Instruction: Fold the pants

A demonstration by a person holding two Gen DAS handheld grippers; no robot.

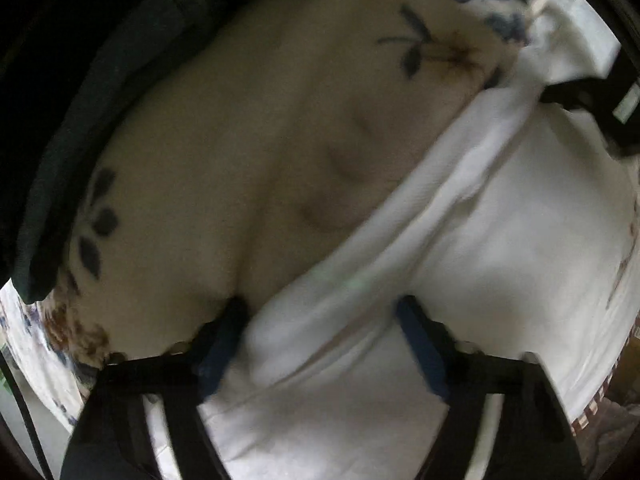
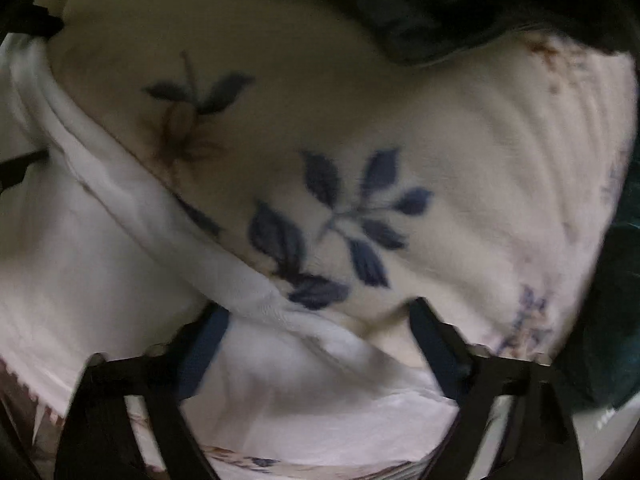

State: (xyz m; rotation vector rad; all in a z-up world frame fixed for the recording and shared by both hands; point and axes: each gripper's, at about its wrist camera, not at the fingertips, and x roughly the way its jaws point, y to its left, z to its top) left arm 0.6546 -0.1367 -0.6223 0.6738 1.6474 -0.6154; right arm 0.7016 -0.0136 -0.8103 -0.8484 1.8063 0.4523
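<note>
The white pants (image 1: 460,208) are lying spread on a bed, over a cream bedspread with blue leaf print (image 1: 248,152), and their thick rolled edge, probably the waistband or a fold line, is running as a long diagonal ridge through both wrist views. In the left view that ridge is passing between the two fingers of the left hand-held gripper (image 1: 322,308), climbing away from it toward the upper right; in the right view the same ridge (image 2: 168,216) is coming down from the upper left and ending between the fingers of the right hand-held gripper (image 2: 318,312). So the long axis of the edge is lying roughly along a line joining the two tools, with each one straddling an end, and neither looking clearly nearer than the other. Both hand-held grippers are standing released, jaws spread wide with cloth lying in the gap but not pinched. The other tool is showing as a dark shape (image 1: 592,92) at the far end of the ridge. A dark garment or blanket (image 2: 460,8) is lying beyond the bedspread. The frames are blurred, so whether the fingertips are touching the cloth cannot be told.
</note>
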